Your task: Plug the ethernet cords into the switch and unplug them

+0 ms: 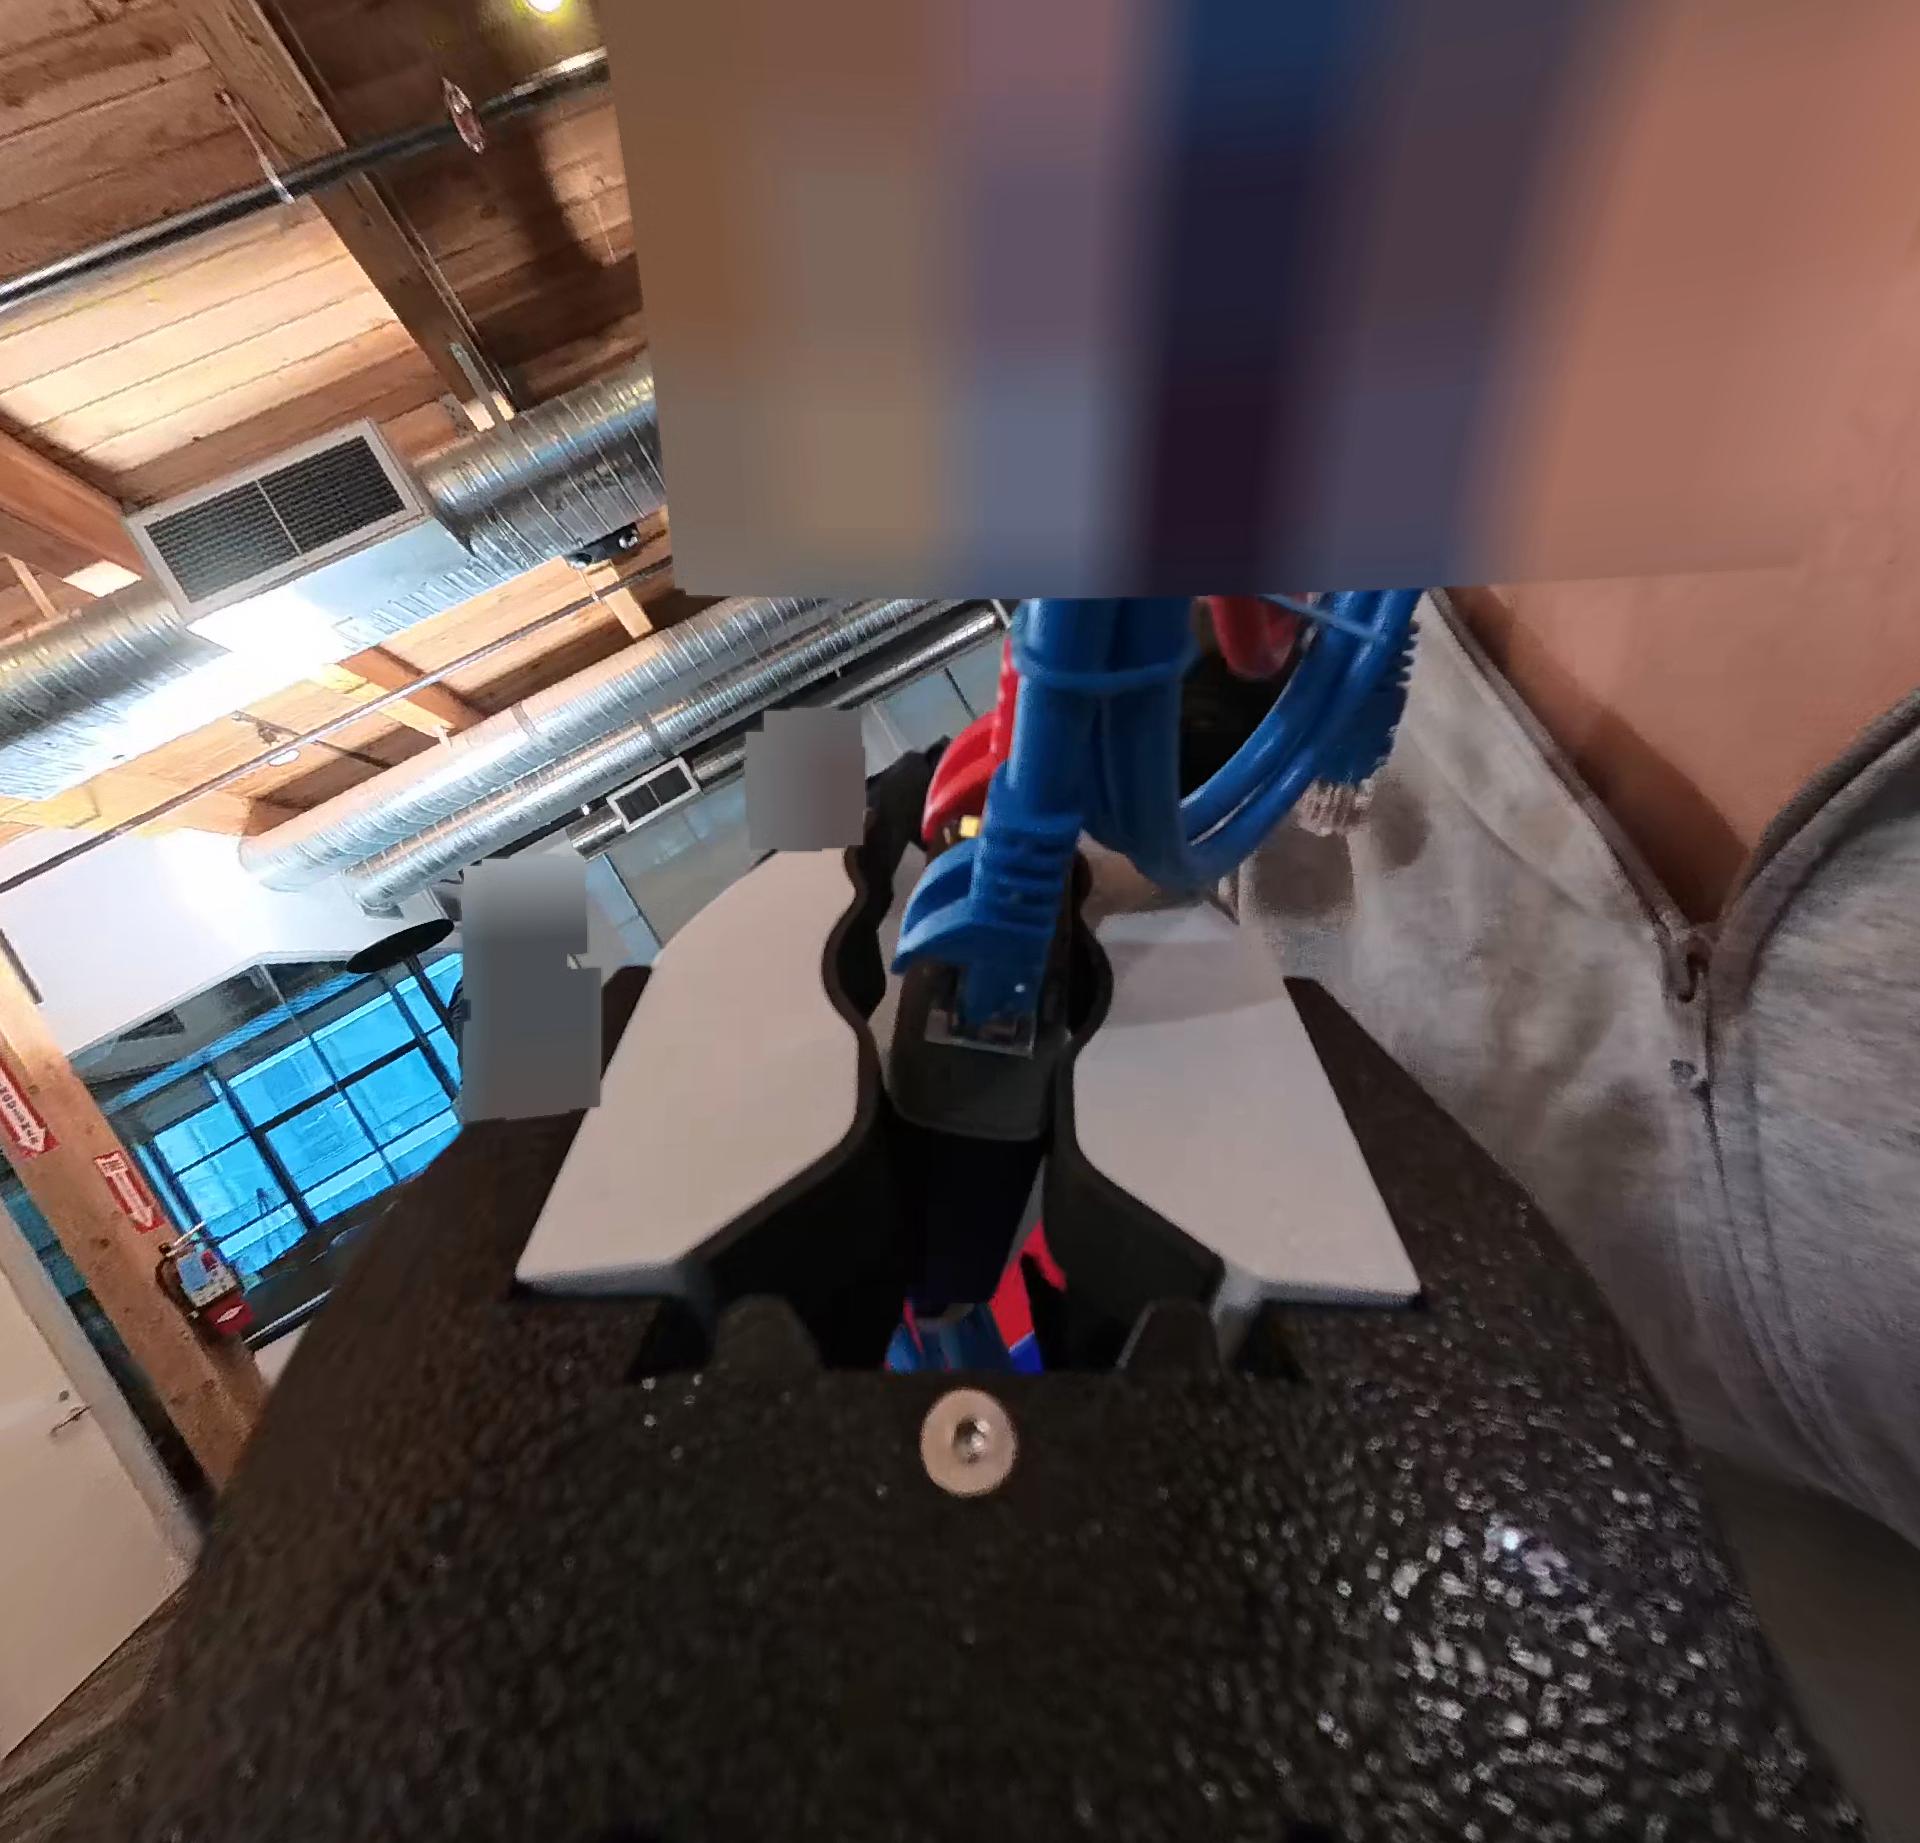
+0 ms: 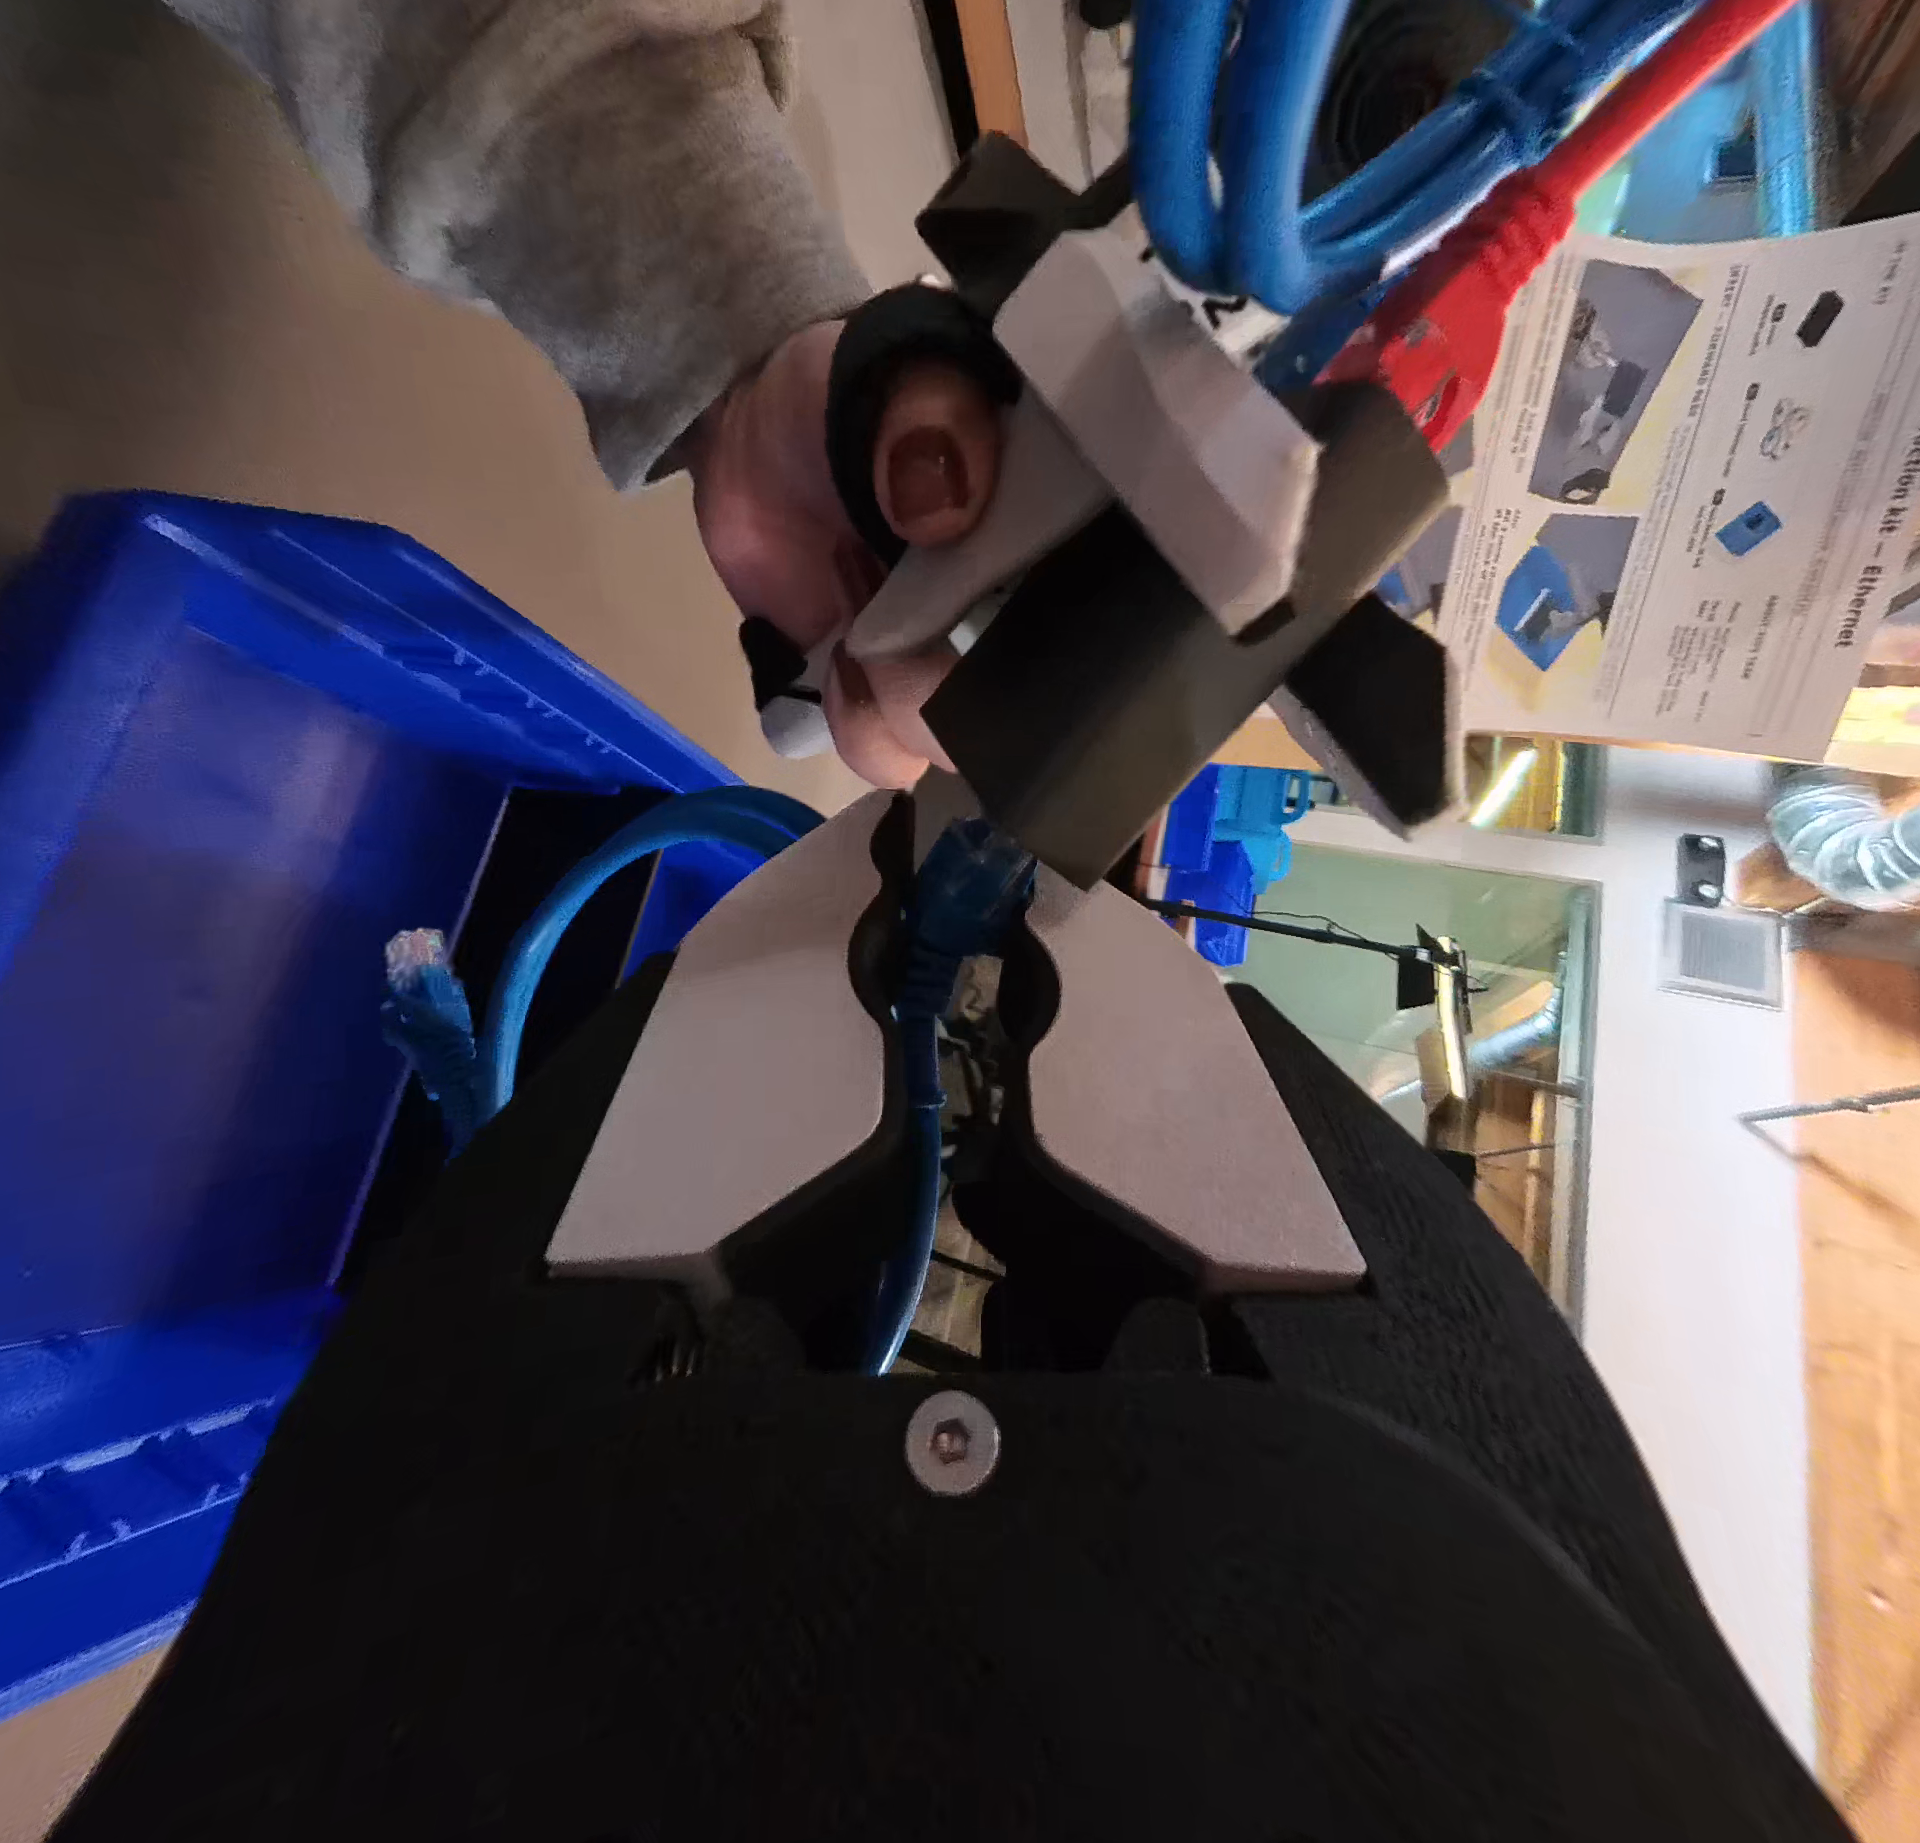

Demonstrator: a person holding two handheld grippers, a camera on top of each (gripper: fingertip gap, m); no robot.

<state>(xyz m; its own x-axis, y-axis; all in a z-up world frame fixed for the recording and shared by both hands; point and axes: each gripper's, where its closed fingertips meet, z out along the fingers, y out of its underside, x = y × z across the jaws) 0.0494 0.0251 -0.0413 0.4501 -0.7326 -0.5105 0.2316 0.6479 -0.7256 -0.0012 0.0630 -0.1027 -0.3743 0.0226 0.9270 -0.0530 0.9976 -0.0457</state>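
Note:
My left gripper (image 1: 971,920) is shut on a small black device (image 1: 966,1087) with a socket in its top face. A blue network plug (image 1: 987,910) stands in or at that socket, and a tied bundle of blue cable (image 1: 1101,713) hangs above it. My right gripper (image 2: 961,858) is shut on the blue plug (image 2: 971,889), and its thin blue cable (image 2: 920,1118) runs back between the jaws. The plug tip meets the black device (image 2: 1060,681). A hand (image 2: 790,505) holds the left gripper, whose grey fingers (image 2: 1143,422) show above.
A blue plastic bin (image 2: 208,858) lies at the left with another blue cable and plug (image 2: 426,993) in it. Looped blue cables (image 2: 1226,131) and a red cable (image 2: 1496,235) hang at the top right. A printed sheet (image 2: 1662,505) is behind. A grey sleeve (image 1: 1662,1066) is close on the right.

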